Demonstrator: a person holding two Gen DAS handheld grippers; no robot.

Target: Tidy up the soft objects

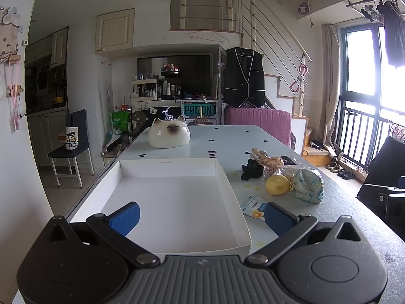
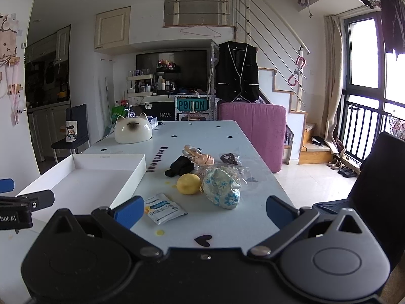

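Right wrist view shows the right gripper empty, jaws wide, facing a floral pouch beside the white tray — likely light and squashy, best pinched mid-body. Left gripper gapes over the tray.

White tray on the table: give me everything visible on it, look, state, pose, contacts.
The white tray is a shallow rectangular box with low upright walls, looking like cardboard or thin board, with faint grey print on its far wall. It lies flat on the left part of the pale table, open side up, and looks empty. The soft items lie to its right, apart from it. The left gripper hovers open over its near end; contact is not evident.
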